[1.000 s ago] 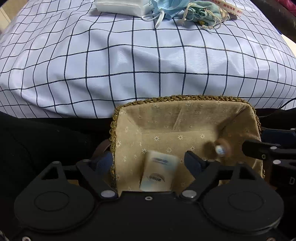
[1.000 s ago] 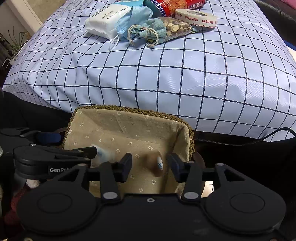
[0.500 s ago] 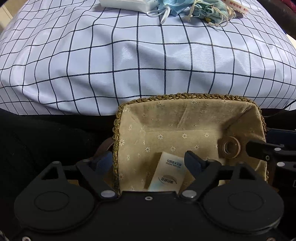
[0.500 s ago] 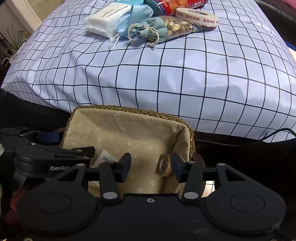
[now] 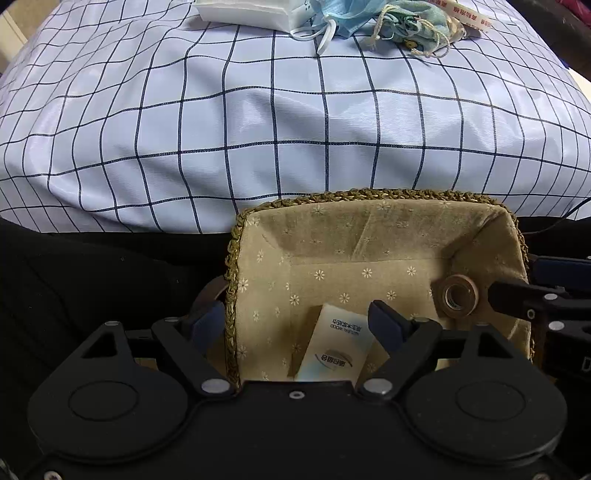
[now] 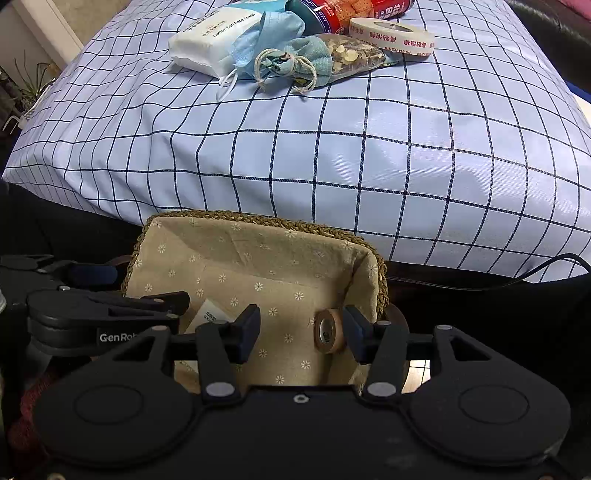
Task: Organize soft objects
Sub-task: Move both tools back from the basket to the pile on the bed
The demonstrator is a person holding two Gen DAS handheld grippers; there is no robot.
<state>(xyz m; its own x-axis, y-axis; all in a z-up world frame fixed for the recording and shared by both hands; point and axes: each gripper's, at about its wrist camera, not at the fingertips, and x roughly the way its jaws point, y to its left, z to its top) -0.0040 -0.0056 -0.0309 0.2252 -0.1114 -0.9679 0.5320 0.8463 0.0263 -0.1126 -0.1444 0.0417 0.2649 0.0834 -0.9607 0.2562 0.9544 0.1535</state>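
**Both grippers over the lined basket**

Your left gripper (image 5: 297, 321) hangs over the left side of the basket (image 5: 373, 199), jaws wide; one finger sits outside the basket's left rim, the other inside, and nothing is pressed between them. The white tissue pack (image 5: 338, 345) lies on the basket floor by its near left corner, below those jaws.

Your right gripper (image 6: 301, 334) is over the basket's right side. Its jaws have just been opening and stand fairly narrow. The small brown tape roll (image 6: 328, 336) stands on edge between them, close against the right finger, the left finger well clear; you are not gripping it.

On the checked bed (image 6: 332, 147), at its far edge, lie the face-towel pack (image 6: 207, 40), blue mask (image 6: 266, 33), drawstring pouch (image 6: 295, 64), snack bag (image 6: 354, 55), red can (image 6: 351, 11) and white tape roll (image 6: 391, 37).
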